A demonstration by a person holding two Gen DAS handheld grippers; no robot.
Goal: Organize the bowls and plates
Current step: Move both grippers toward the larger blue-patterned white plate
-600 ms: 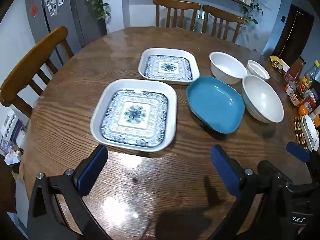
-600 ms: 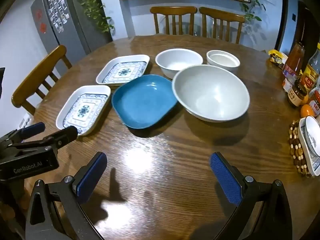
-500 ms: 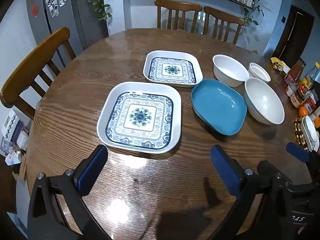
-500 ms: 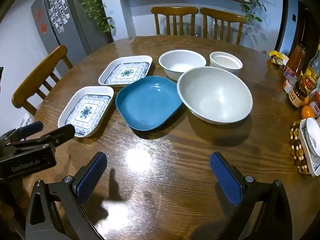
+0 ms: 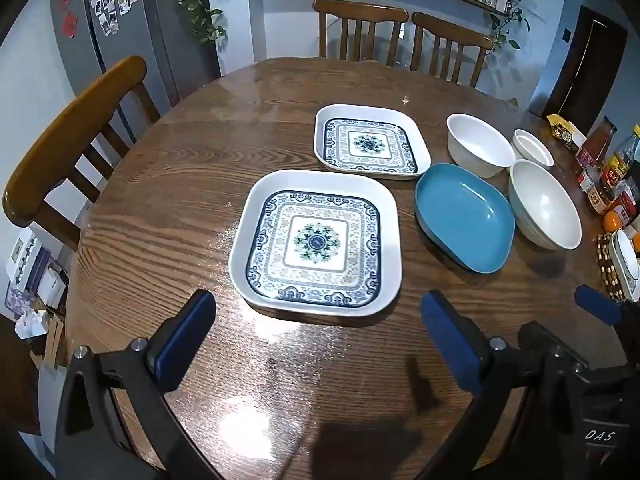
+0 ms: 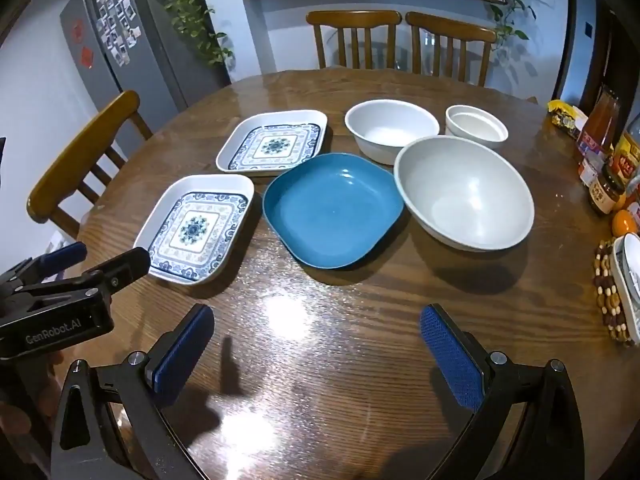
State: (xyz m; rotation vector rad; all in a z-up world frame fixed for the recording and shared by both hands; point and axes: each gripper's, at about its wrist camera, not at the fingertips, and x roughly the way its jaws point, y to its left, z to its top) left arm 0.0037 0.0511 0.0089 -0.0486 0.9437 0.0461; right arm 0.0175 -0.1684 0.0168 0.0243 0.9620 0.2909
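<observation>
Two square white plates with blue patterns lie on the round wooden table [image 5: 168,184]: a near one [image 5: 316,242] [image 6: 196,230] and a far one [image 5: 370,142] [image 6: 274,146]. A blue square plate [image 5: 466,216] [image 6: 332,208] lies to their right. Beyond it stand a large white bowl [image 5: 544,206] [image 6: 464,192], a medium white bowl [image 5: 478,144] [image 6: 390,128] and a small white bowl [image 5: 532,148] [image 6: 476,124]. My left gripper [image 5: 318,336] [image 6: 72,264] is open and empty just short of the near patterned plate. My right gripper [image 6: 318,348] is open and empty above bare table before the blue plate.
Bottles and jars [image 6: 608,160] crowd the table's right edge, with an orange [image 6: 622,222] and a dish on a beaded mat [image 6: 624,288]. Wooden chairs stand at the left [image 5: 68,140] and far side [image 5: 360,28]. A fridge [image 5: 116,32] stands at the back left.
Both grippers have drawn back and risen slightly, so the dishes sit farther up in each view. The left view has swung left. Jaws stay open. No dish has moved.
</observation>
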